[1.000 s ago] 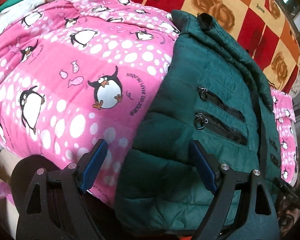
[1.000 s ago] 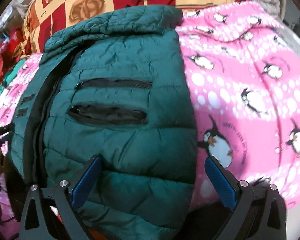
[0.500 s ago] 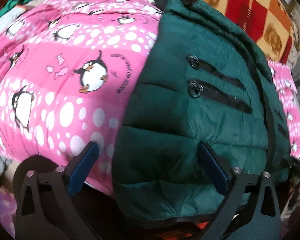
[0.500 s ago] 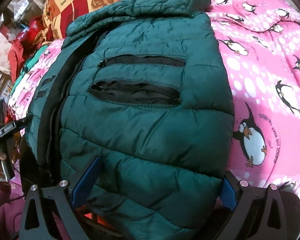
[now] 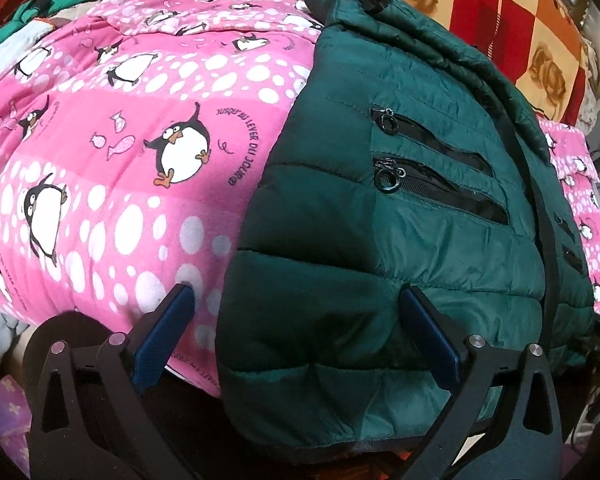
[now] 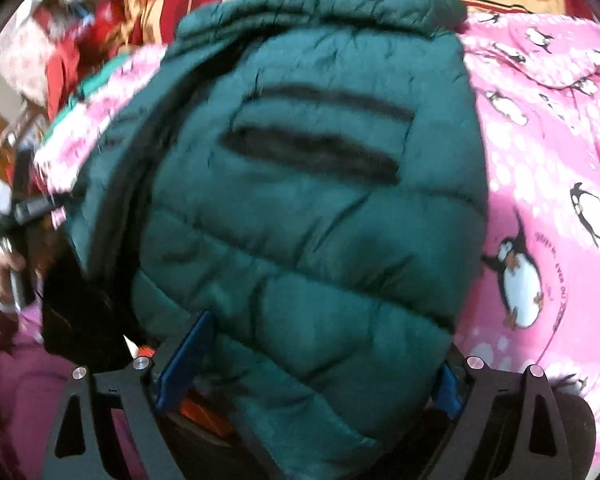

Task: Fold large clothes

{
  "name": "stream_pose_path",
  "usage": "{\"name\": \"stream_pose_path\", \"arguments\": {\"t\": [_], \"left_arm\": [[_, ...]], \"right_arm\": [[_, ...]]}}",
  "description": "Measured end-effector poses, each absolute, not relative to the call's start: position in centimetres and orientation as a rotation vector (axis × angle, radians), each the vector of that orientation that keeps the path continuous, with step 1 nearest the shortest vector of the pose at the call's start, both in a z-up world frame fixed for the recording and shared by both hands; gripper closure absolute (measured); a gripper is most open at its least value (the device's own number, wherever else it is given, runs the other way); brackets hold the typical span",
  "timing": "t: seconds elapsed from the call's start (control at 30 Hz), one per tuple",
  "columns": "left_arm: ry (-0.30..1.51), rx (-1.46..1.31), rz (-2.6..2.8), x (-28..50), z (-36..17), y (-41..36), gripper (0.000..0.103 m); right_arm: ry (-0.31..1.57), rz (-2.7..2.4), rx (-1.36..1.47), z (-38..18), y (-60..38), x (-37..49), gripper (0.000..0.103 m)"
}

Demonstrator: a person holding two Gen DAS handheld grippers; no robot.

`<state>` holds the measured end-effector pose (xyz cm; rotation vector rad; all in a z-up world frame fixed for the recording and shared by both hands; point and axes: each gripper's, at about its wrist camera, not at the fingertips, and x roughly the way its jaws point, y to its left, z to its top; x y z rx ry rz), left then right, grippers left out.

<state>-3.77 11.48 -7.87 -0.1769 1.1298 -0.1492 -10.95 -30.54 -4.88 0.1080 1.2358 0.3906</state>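
A dark green quilted puffer jacket [image 5: 400, 208] lies front up on a pink penguin blanket [image 5: 112, 152], collar far, hem near, with two black zip pockets on each side. My left gripper [image 5: 296, 332] is open and straddles the jacket's near left hem corner, one blue finger over the blanket, the other over the jacket. In the right wrist view the jacket [image 6: 312, 208] fills the middle. My right gripper [image 6: 320, 360] is open, its fingers on either side of the near right hem, which bulges between them.
A red and tan rose-patterned blanket [image 5: 480, 12] lies beyond the collar. Green and white clothes [image 5: 52, 4] are heaped at the far left. In the right wrist view the person's purple sleeve [image 6: 16, 360] and the other gripper's handle [image 6: 28, 216] show at the left.
Both grippers moved in low over the jacket's near hem, the right one shifting left onto the jacket. Both stayed open. The right view is blurred by motion.
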Motion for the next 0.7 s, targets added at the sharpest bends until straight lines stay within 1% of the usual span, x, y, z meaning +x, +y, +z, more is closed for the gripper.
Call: {"name": "stream_pose_path", "arguments": {"t": [0.07, 0.13, 0.17, 0.2, 0.23, 0.27, 0.3, 0.33, 0.4, 0.43, 0.5, 0.7], "left_arm": [[1.133, -0.177, -0.152, -3.9, -7.9, 11.5, 0.000], [1.143, -0.179, -0.156, -3.9, -7.9, 11.5, 0.001], [1.148, -0.178, -0.161, -4.0, -7.8, 11.5, 0.003], [1.142, -0.180, -0.168, -4.1, -7.6, 11.5, 0.015], [1.131, -0.184, -0.174, -4.4, -7.3, 11.5, 0.043], [1.112, -0.191, -0.196, -4.7, -6.7, 11.4, 0.057], [1.101, -0.180, -0.203, -4.9, -6.2, 11.1, 0.072], [1.085, -0.145, -0.197, -5.1, -5.7, 10.7, 0.081], [1.065, -0.109, -0.202, -5.2, -4.9, 10.2, 0.089], [1.056, -0.104, -0.204, -5.3, -4.5, 10.0, 0.090], [1.017, -0.124, -0.215, -5.2, -3.0, 10.0, 0.091], [0.890, -0.143, -0.219, -4.1, 1.4, 10.2, 0.091]], "right_arm": [[1.235, 0.400, 0.096, -4.8, -30.4, -11.2, 0.010], [1.207, 0.401, 0.115, -4.5, -31.0, -11.4, 0.021], [1.191, 0.394, 0.134, -4.4, -31.4, -11.4, 0.031], [1.178, 0.389, 0.153, -4.3, -31.8, -11.4, 0.044], [1.163, 0.384, 0.166, -4.3, -32.2, -11.4, 0.050], [1.146, 0.379, 0.167, -4.2, -32.4, -11.5, 0.058], [1.136, 0.381, 0.164, -4.1, -32.5, -11.5, 0.062], [1.126, 0.385, 0.161, -3.9, -32.5, -11.6, 0.064], [1.096, 0.391, 0.148, -2.9, -32.5, -11.5, 0.071], [1.082, 0.392, 0.138, -2.5, -32.4, -11.3, 0.072], [1.035, 0.398, 0.114, -1.1, -32.4, -11.1, 0.074], [0.902, 0.392, 0.093, 2.8, -33.0, -9.7, 0.074]]}}
